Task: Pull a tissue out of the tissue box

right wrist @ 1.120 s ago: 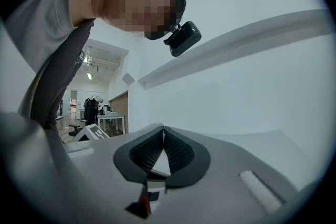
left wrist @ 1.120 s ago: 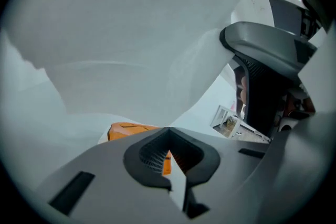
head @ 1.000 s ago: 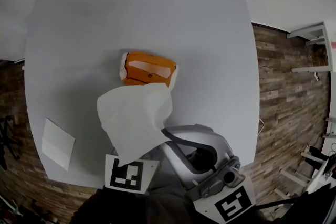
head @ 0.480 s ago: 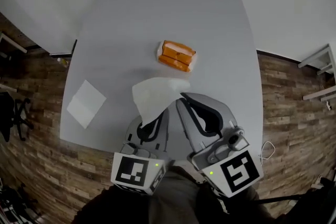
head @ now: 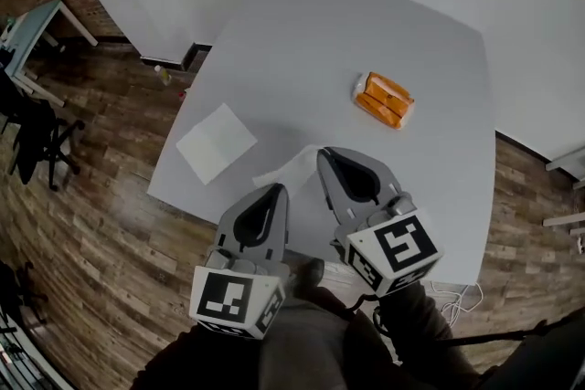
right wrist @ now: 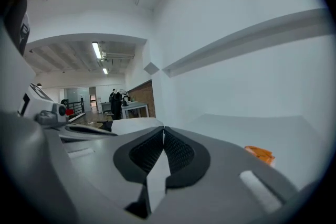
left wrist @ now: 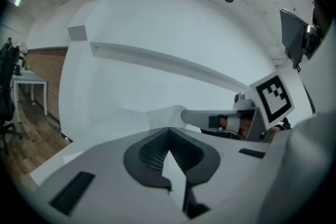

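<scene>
No readable text, labels or numbers anywhere, tissue box (head: 385, 100) too small to tell

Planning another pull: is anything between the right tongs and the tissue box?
Nothing stands on the bare table between the right tongs and the tissue box. The right tongs are, though, shut on the pulled tissue, as are the left tongs.

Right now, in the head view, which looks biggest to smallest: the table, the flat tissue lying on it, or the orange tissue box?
1. Table, biggest.
2. Flat tissue, next.
3. Orange tissue box, smallest, though it sits farther from the camera, so those two are close.
</scene>
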Demonstrator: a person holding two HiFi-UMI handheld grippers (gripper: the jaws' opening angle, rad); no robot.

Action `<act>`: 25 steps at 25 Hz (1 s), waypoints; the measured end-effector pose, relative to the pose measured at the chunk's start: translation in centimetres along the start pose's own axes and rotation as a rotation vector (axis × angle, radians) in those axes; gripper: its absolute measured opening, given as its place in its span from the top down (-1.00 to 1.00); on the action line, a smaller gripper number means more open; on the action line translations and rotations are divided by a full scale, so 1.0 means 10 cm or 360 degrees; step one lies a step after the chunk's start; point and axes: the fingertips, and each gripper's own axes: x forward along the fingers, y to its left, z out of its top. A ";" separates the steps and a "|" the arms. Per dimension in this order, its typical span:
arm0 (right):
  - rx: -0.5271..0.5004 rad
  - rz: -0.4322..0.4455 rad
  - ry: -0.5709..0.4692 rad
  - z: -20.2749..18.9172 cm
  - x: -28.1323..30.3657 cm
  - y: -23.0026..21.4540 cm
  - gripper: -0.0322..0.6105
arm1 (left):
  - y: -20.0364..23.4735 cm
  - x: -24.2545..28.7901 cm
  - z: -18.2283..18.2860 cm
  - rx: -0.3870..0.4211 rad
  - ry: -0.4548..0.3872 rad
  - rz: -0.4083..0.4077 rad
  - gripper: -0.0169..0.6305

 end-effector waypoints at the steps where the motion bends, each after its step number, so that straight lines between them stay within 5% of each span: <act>1: 0.0002 0.0018 0.0043 -0.06 0.21 0.07 0.89 | 0.19 -0.07 0.04 -0.0004 -0.0016 0.0041 0.95; 10: -0.0121 0.0077 0.0138 0.06 2.00 0.71 0.89 | 1.87 -0.58 0.42 -0.0031 -0.0106 0.0313 0.95; 17: -0.0140 -0.0035 -0.0117 0.32 2.55 0.95 0.89 | 2.65 -0.74 0.39 -0.0056 -0.0076 0.0342 0.95; 25: -0.0155 -0.0061 0.0013 -0.69 2.63 1.27 0.88 | 2.91 -0.71 0.20 -0.0033 0.0029 0.0273 0.95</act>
